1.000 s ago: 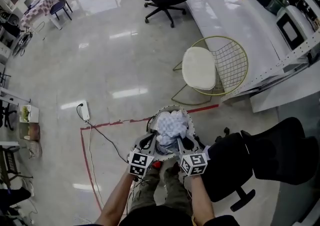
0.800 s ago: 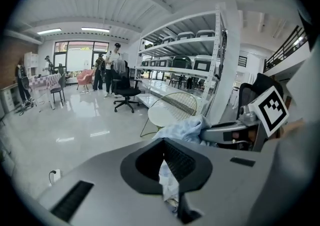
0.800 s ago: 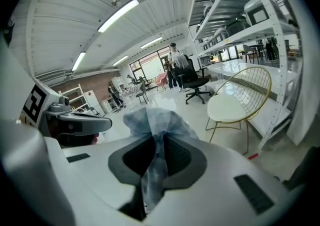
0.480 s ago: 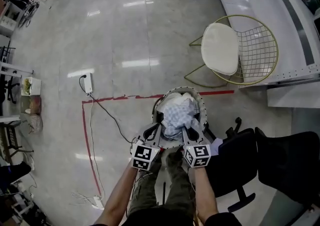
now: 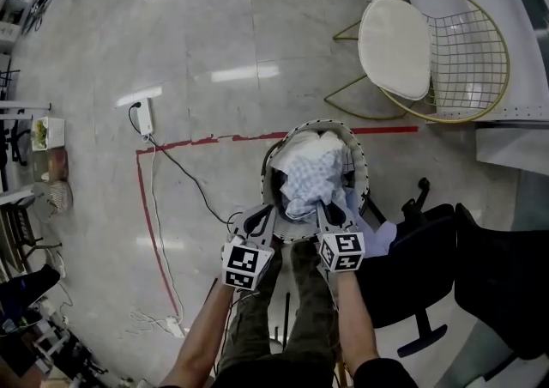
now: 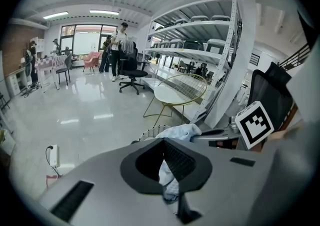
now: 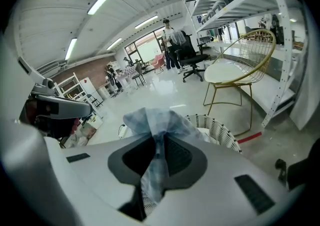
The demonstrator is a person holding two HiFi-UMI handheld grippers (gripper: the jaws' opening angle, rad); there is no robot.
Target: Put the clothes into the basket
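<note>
A white slatted basket [image 5: 361, 165] stands on the floor in front of the person's legs, with a white cloth [image 5: 324, 144] at its far side. A pale blue checked garment [image 5: 307, 178] lies bunched over its middle. My left gripper [image 5: 258, 221] is at the basket's near left rim and my right gripper [image 5: 328, 211] at its near right rim. In the left gripper view the left gripper [image 6: 164, 162] is shut on a strip of the garment [image 6: 170, 184]. In the right gripper view the right gripper [image 7: 156, 157] is shut on a fold of the garment [image 7: 156, 120] above the basket [image 7: 216, 129].
A gold wire chair with a white cushion [image 5: 396, 45] stands beyond the basket. A black office chair [image 5: 433, 262] is close on the right. Red floor tape [image 5: 199, 141] and a power strip with cable [image 5: 144, 117] lie to the left. Shelving [image 6: 220, 45] lines the right wall.
Both grippers have come down with the checked garment, which now rests lower in the basket. The head camera has tilted further down, so the basket sits higher in view.
</note>
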